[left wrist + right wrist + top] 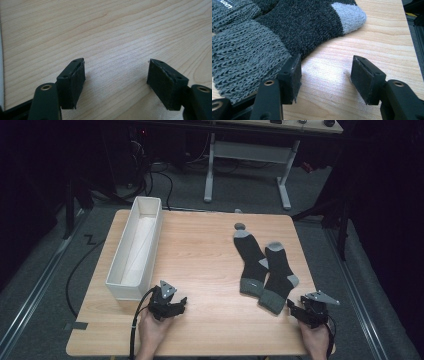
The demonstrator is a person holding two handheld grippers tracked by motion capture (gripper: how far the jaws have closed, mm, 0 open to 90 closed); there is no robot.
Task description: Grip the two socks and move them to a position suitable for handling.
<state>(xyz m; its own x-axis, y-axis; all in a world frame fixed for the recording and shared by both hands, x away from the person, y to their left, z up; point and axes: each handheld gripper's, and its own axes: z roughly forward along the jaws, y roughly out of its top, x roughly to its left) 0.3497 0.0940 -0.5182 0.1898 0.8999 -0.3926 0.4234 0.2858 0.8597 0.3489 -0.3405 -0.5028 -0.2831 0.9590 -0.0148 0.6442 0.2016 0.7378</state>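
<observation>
Two dark socks (265, 270) lie side by side at about 3 o'clock on the table (200, 250), cuffs toward the person; looks set up for easy grabbing. The right gripper (294, 308) sits just off the nearer cuff at 5 o'clock, jaws spread, nothing pinched; the left gripper (181, 306) rests released at 7 o'clock, next to the white bin (120, 270), probably the drop spot.

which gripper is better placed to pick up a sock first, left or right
Right. The right gripper sits open beside the cuff of the nearer sock. The left gripper is open over bare table beside the white box.
</observation>
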